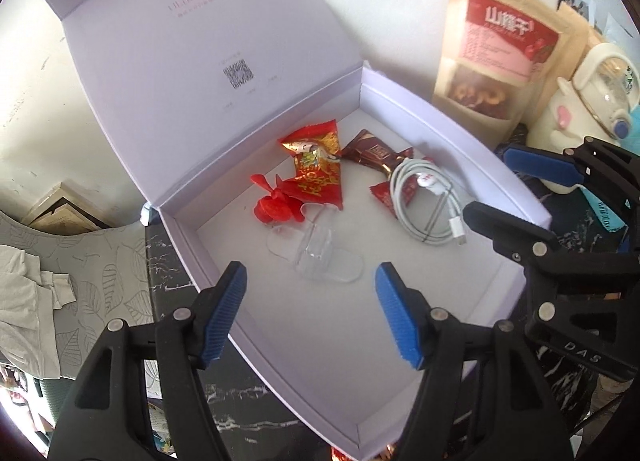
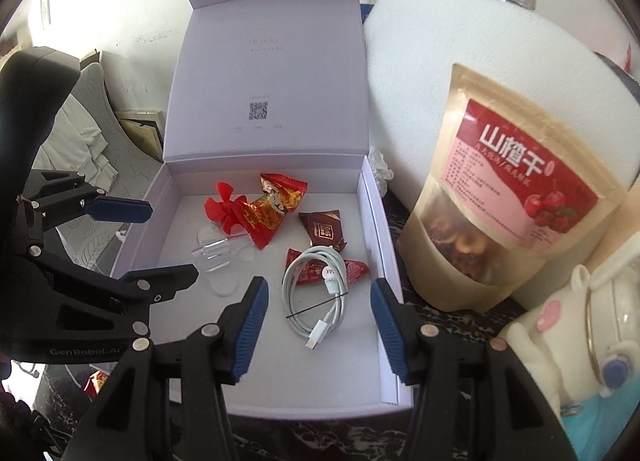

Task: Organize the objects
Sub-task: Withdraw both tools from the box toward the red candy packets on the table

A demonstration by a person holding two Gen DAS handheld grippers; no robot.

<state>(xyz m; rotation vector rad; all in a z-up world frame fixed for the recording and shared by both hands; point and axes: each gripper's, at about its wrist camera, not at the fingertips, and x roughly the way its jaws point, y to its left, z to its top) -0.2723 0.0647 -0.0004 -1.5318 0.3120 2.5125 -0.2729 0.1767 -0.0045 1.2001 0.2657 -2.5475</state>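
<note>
We hold both the left gripper (image 1: 310,313) and right gripper (image 2: 318,331) spread wide, empty, above the open box (image 2: 376,221), which contains four candies, one coiled cable (image 2: 320,293), one red fan (image 2: 224,213), one clear piece (image 1: 320,253).

An open box (image 2: 376,229) sits on the table (image 2: 320,437), its lid (image 2: 268,73) standing up at the back. Inside, a small fan (image 2: 224,209) lies toward the back left, touching a candy packet (image 2: 276,201). A clear plastic piece (image 2: 220,253) lies just in front of the fan. A coiled cable (image 2: 320,293) rests on wrappers at the right. Outside, right of the box, a snack pouch (image 2: 508,197) stands, with a kettle (image 2: 580,341) in front of it.
</note>
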